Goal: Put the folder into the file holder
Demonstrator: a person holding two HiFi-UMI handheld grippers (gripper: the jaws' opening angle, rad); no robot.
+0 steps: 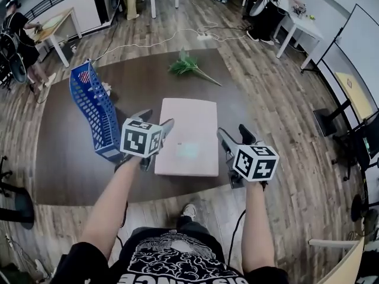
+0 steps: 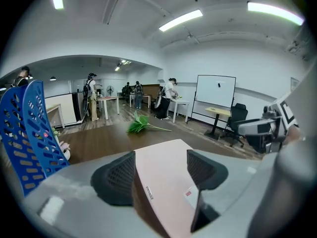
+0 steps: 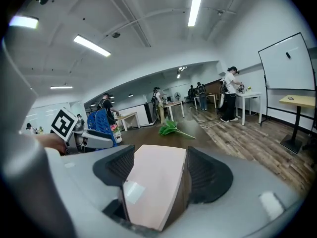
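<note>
Reach step: left tool (image 1: 155,122) and right tool (image 1: 233,134), both spread and empty, hover at the folder's (image 1: 188,129) near corners. Next: pinch, lift, carry left to the holder (image 1: 92,108).

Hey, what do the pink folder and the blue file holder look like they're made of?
The folder: probably matte plastic or card; flat, stiff-looking, pale pink, faint sheen. The file holder: likely moulded plastic; uniform blue walls with cut slots.
</note>
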